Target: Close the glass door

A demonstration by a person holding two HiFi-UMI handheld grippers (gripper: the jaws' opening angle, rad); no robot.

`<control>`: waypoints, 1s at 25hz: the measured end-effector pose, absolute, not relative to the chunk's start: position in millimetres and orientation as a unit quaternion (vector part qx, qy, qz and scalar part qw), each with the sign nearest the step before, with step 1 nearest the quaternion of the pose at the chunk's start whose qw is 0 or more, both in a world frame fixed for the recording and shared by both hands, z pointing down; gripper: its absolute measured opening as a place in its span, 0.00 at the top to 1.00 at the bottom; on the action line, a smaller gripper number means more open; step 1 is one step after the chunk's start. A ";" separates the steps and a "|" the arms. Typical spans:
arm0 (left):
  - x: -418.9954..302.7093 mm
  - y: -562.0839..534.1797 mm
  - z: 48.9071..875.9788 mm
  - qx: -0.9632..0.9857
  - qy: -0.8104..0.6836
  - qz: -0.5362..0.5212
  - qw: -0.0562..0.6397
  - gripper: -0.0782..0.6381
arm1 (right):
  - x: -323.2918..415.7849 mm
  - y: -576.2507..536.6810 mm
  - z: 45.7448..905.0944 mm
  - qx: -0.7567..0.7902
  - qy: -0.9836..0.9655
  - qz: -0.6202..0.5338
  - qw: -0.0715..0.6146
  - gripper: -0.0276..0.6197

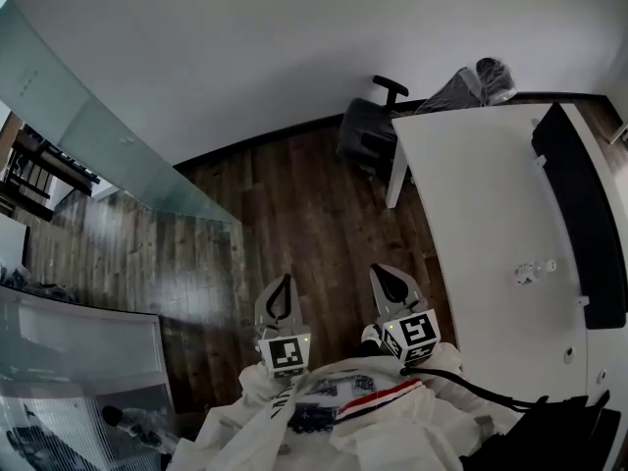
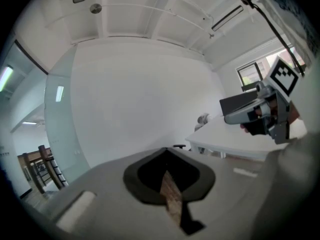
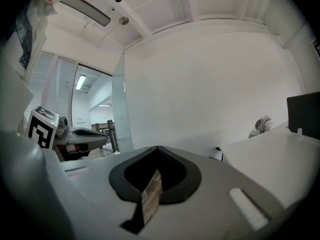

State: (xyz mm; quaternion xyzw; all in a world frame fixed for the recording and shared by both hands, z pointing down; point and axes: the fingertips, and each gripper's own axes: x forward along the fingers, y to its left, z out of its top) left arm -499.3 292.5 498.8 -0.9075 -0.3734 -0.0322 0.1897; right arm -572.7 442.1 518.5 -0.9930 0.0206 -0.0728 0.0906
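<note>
1. The tall frosted glass door panel (image 1: pixel 98 130) stands at the upper left of the head view, running along the white wall (image 1: pixel 294 47) and ending in a free edge over the dark wood plank floor (image 1: pixel 294 214); it is well apart from both grippers.
2. The left gripper (image 1: pixel 283 287) has its fingers pressed together with nothing between them; the right gripper (image 1: pixel 392 283) likewise has its tips together on nothing; both are held low and near each other, in front of the person's white sleeves.
3. Handling, as I judge it: a pane of this kind is probably heavy and stiff, slow to start and slow to stop; the face is smooth and likely slippery for the pads, and the edges are the fragile part.
4. Where to take hold: no handle can be made out (a small fitting on the glass is too faint to name); a flat push with closed tips near the free edge seems the safest bet, or a clamp over that edge if it is thin enough.
5. Room: the floor between the grippers and the glass is open; the white desk (image 1: pixel 481 224) and black office chair (image 1: pixel 368 130) lie to the right, clear of the way.
</note>
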 end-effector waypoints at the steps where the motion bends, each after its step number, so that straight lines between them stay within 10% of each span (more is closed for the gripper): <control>1: -494.0 298.1 500.3 -0.909 -0.369 -0.032 0.189 0.89 | -566.7 450.4 518.3 -0.993 0.024 -0.072 0.090 0.95; 25: -258.5 354.0 522.8 -0.927 -0.339 -0.049 0.153 0.89 | -327.7 510.2 527.0 -0.991 0.061 -0.108 0.053 0.95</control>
